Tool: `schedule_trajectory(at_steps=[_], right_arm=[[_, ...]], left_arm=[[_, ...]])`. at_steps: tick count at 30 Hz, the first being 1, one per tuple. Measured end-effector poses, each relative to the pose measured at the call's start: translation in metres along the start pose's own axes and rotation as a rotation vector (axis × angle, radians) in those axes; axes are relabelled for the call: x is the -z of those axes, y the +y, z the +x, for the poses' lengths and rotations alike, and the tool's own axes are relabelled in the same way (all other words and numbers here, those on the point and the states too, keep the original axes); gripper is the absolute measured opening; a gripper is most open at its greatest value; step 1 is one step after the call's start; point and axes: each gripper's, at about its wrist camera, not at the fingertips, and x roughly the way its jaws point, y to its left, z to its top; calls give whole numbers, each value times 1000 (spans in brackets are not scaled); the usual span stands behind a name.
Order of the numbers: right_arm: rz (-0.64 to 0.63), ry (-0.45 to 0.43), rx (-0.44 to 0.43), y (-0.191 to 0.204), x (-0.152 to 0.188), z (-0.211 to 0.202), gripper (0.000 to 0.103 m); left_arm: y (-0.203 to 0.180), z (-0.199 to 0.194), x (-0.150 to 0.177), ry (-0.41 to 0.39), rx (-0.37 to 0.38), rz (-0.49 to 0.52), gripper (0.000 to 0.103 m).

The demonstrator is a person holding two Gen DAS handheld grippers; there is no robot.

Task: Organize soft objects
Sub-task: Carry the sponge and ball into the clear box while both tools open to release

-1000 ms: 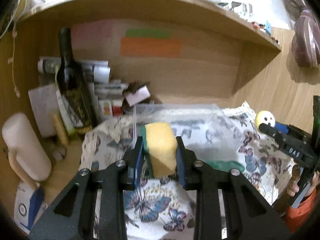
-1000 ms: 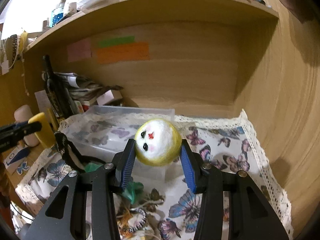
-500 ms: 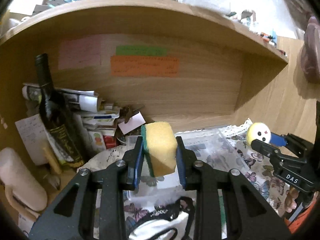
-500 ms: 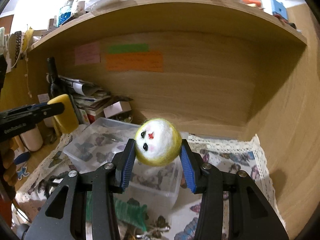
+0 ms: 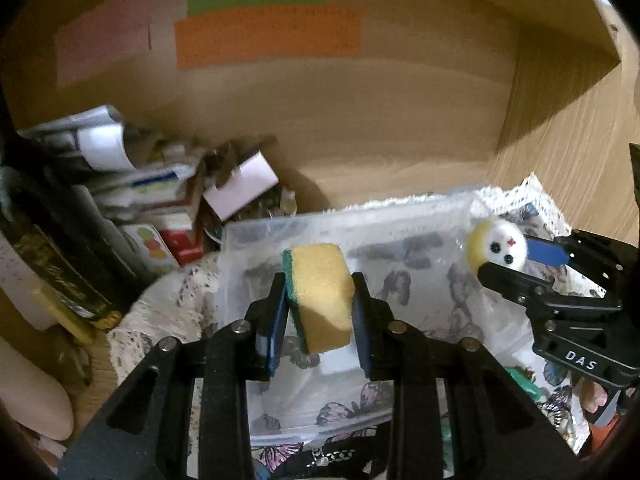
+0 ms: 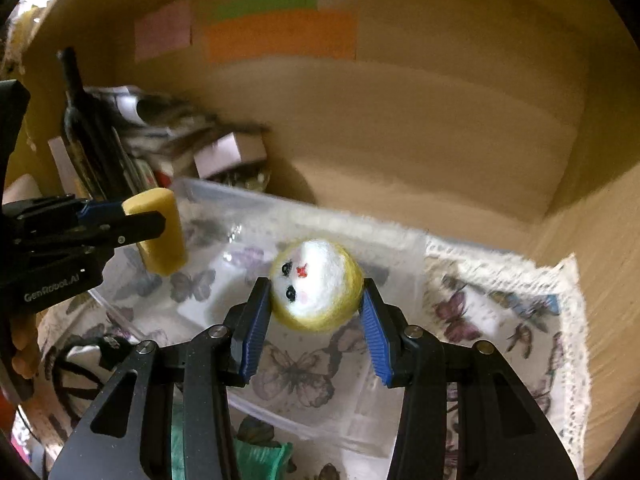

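Left wrist view: the left gripper (image 5: 318, 312) is clenched on a yellow sponge (image 5: 320, 300) with a green scrub side, held above the clear plastic bin (image 5: 400, 216). At the right, the right gripper (image 5: 506, 260) grasps a felt ball (image 5: 496, 250) with a small face, above the bin's far right corner. The bin sits on a butterfly cloth (image 5: 536, 216) inside a wooden shelf (image 5: 400, 120). Left of the bin stand a dark bottle (image 5: 48, 260) and a pile of papers (image 5: 132, 176). Coloured notes (image 5: 268, 36) are stuck on the shelf's far wall.

Right wrist view: the ball (image 6: 316, 290) is pinched between blue pads (image 6: 254, 332), over the bin (image 6: 400, 248).
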Motion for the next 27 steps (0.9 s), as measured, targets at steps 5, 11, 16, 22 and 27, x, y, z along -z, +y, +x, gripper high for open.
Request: schedule_trajectory(at_steps=[5, 11, 16, 22, 27], right_arm=[[10, 69, -13, -4, 3, 18, 42], [-8, 80, 21, -1, 4, 22, 44], [-6, 29, 35, -1, 1, 8, 67], [2, -51, 32, -2, -3, -23, 80], [5, -108, 19, 1, -4, -45, 82]], left_arm=[[0, 16, 6, 58, 29, 4, 30], [-3, 19, 10, 67, 19, 18, 32], [-2, 9, 10, 47, 17, 12, 49], [-1, -17, 8, -21, 2, 11, 65], [4, -48, 11, -94, -9, 0, 94]])
